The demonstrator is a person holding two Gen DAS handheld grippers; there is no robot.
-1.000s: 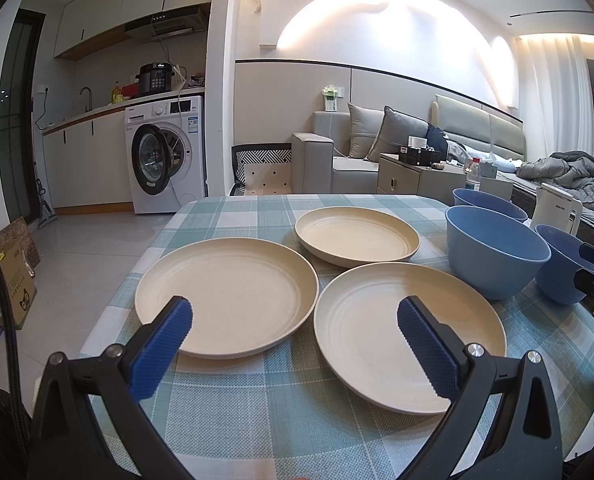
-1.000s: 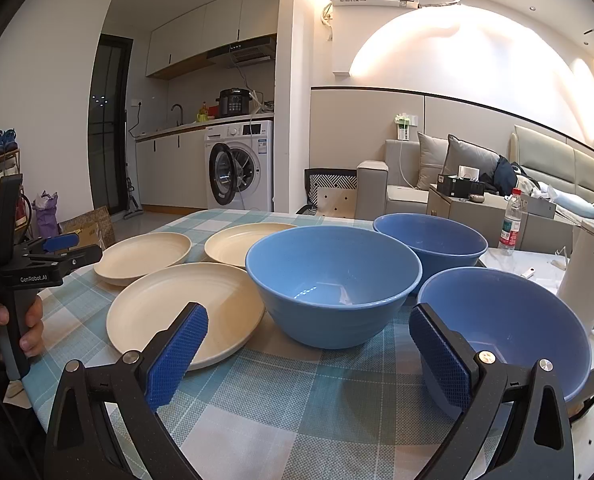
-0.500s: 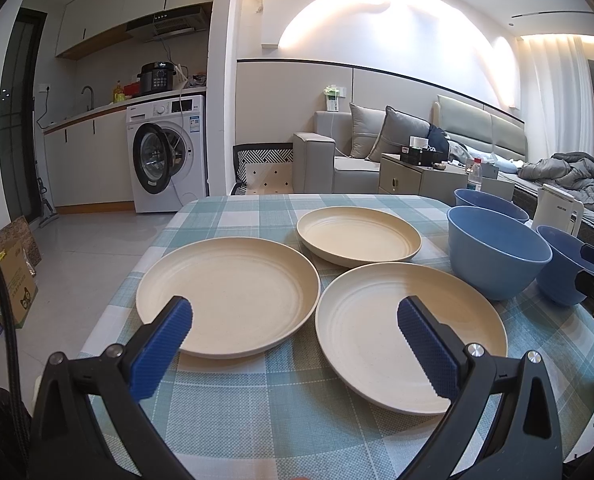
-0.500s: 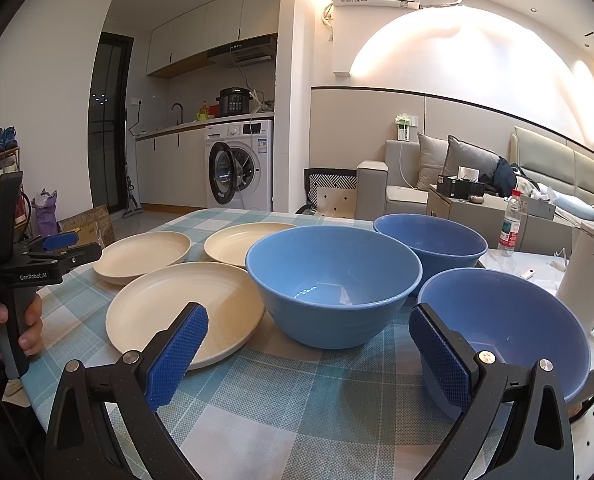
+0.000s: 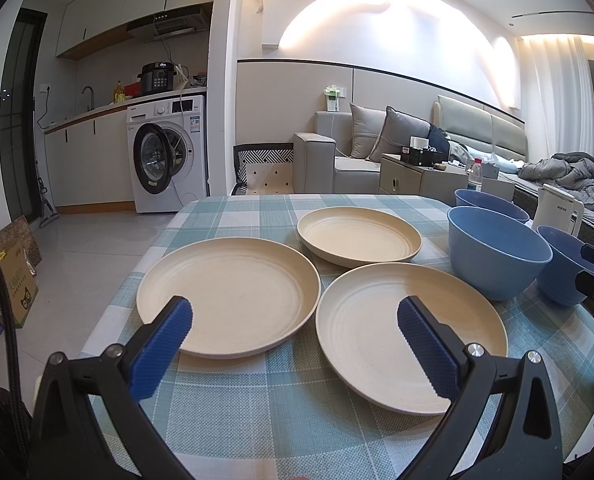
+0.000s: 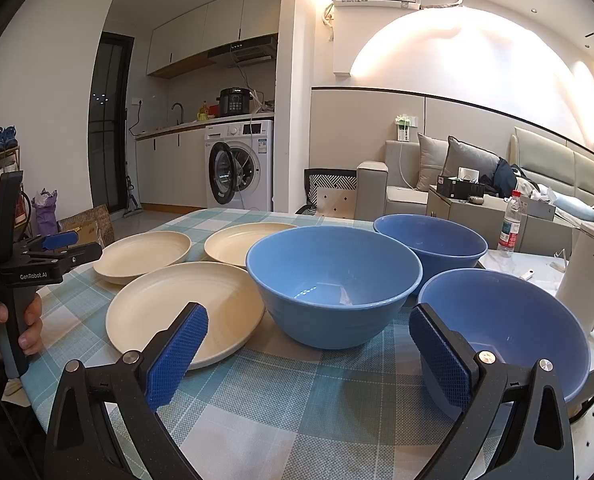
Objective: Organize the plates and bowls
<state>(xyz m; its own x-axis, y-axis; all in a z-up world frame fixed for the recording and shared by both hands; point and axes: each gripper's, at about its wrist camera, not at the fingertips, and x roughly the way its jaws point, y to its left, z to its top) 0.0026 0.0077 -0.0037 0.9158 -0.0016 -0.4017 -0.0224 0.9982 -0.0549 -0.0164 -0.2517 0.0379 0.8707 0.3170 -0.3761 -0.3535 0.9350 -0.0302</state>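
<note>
Three cream plates lie flat on the checked tablecloth: a left plate (image 5: 228,296), a near right plate (image 5: 411,332) and a smaller far plate (image 5: 359,238). Three blue bowls stand upright to their right: a middle bowl (image 6: 333,284), a far bowl (image 6: 431,240) and a near bowl (image 6: 509,332). My left gripper (image 5: 295,340) is open and empty, low over the near edges of the two front plates. My right gripper (image 6: 309,348) is open and empty, in front of the middle bowl and beside the near bowl.
A white kettle (image 6: 589,280) stands at the table's right edge by the near bowl. The tablecloth (image 6: 281,412) covers the table. The left gripper also shows in the right wrist view (image 6: 61,246), held by a hand. Sofa and washing machine (image 5: 169,152) lie beyond.
The left wrist view has shifted very slightly, so the plates sit a touch further right. The right gripper has not visibly moved.
</note>
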